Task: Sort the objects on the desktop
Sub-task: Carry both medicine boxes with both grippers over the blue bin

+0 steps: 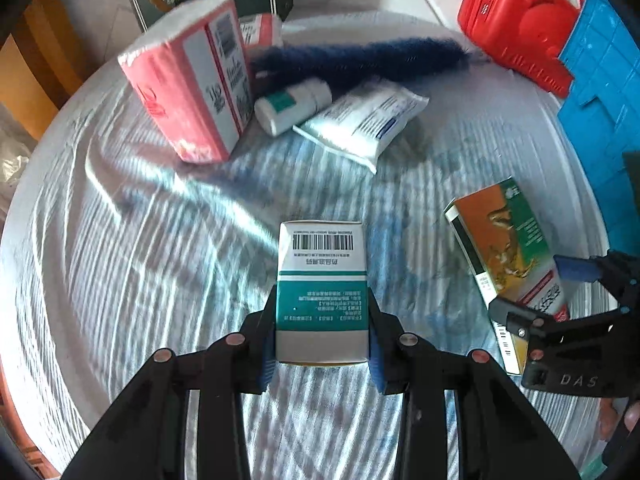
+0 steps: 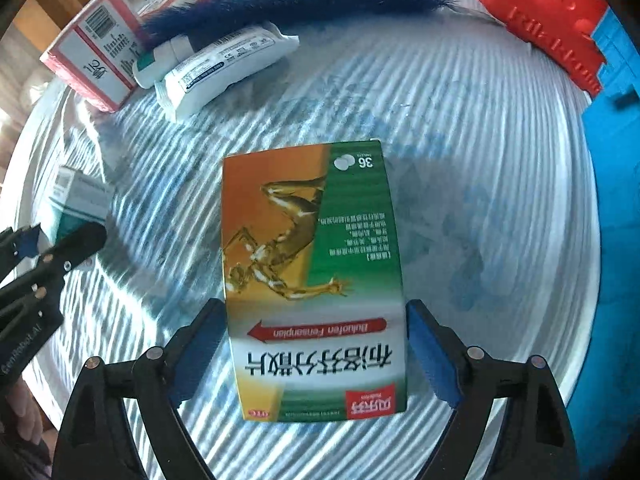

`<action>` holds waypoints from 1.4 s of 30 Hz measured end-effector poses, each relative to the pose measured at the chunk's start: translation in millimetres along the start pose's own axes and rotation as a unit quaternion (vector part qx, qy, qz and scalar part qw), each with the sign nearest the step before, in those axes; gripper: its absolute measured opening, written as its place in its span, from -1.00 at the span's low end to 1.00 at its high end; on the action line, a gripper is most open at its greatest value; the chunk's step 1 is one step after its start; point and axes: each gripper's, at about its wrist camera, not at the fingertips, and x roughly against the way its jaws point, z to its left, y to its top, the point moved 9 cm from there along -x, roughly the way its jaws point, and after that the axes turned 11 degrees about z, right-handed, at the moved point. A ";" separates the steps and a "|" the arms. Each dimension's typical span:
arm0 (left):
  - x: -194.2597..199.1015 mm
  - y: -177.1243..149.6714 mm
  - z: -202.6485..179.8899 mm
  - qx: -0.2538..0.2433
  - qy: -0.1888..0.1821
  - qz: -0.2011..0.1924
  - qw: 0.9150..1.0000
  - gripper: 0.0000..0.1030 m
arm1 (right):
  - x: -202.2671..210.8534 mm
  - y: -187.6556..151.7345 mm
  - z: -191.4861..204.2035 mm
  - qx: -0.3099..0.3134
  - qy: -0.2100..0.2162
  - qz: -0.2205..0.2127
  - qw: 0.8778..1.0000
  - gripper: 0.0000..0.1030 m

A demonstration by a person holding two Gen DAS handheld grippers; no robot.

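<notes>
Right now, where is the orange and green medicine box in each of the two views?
Left wrist view: the orange and green medicine box is at the right edge, in the right hand-held gripper.
Right wrist view: it fills the centre, between blue pads.
Shared landmark: the blue feather duster at the top of both.

Teal-and-white box [image 1: 322, 292]: small carton, barcode end pointing away, clamped by its two long sides and seemingly lifted clear of the striped cloth.

Orange-green box [image 2: 314, 280]: flat med carton w/ gold running figure, red arrow band, "36" in the far corner; broad face up, print upside down, pinched at its near sides.

Far side, in a cluster: pink tissue pack [image 1: 192, 84] standing tilted, white bottle [image 1: 292, 106] on its side just beside it, white pouch [image 1: 360, 120] touching the bottle, fuzzy blue brush [image 1: 360, 60] lying behind them.
</notes>
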 end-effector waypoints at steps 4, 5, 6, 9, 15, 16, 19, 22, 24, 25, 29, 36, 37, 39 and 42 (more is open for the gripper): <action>-8.7 2.7 -0.9 -0.001 0.002 0.011 1.000 -0.31 | -4.6 11.3 2.4 -0.003 0.004 0.004 1.000 0.77; -9.9 3.5 -1.7 -0.002 0.001 0.012 1.000 -0.31 | -5.3 14.5 2.9 -0.005 0.006 0.003 1.000 0.87; -10.8 4.0 -2.5 -0.002 -0.001 0.013 1.000 -0.31 | -5.7 18.1 4.0 -0.005 0.009 0.001 1.000 0.96; -11.3 4.6 -3.3 -0.005 0.000 0.014 1.000 -0.31 | -6.2 27.0 7.0 -0.001 -0.005 -0.007 1.000 0.92; 5.8 4.1 -2.3 -0.004 -0.005 -0.003 1.000 -0.31 | 13.5 26.4 18.9 0.012 -0.017 -0.031 0.999 0.69; 11.0 3.8 -2.6 -0.005 -0.007 -0.010 1.000 -0.31 | 21.8 23.9 20.9 0.012 -0.016 -0.040 0.999 0.69; 38.1 2.6 -3.6 -0.009 -0.005 -0.041 0.999 -0.31 | 54.1 16.7 25.3 0.010 -0.015 -0.077 0.997 0.69; 74.4 -0.9 -7.1 -0.014 -0.006 -0.079 0.997 -0.31 | 101.1 1.5 34.7 0.009 -0.017 -0.128 0.992 0.69; 103.2 -4.5 -13.8 -0.020 -0.009 -0.110 0.994 -0.31 | 128.0 -3.5 27.9 0.008 -0.021 -0.162 0.987 0.69; 114.8 -5.3 -14.5 -0.023 -0.010 -0.123 0.992 -0.31 | 144.2 -8.3 24.1 0.007 -0.027 -0.182 0.983 0.69; 174.4 -18.1 -32.2 -0.042 -0.020 -0.184 0.982 -0.31 | 208.0 -34.7 18.4 -0.001 -0.041 -0.259 0.965 0.69; 248.2 -43.1 -66.2 -0.079 -0.030 -0.262 0.961 -0.31 | 304.9 -95.3 12.6 -0.023 -0.064 -0.368 0.927 0.69; 258.0 -46.2 -73.1 -0.085 -0.032 -0.271 0.958 -0.31 | 320.8 -106.9 9.5 -0.026 -0.069 -0.385 0.920 0.69; 276.1 -51.6 -89.8 -0.100 -0.041 -0.289 0.951 -0.31 | 342.3 -123.1 3.8 -0.032 -0.080 -0.410 0.908 0.69; 295.9 -55.9 -116.9 -0.115 -0.054 -0.306 0.943 -0.31 | 370.4 -149.7 -15.5 -0.049 -0.097 -0.438 0.892 0.70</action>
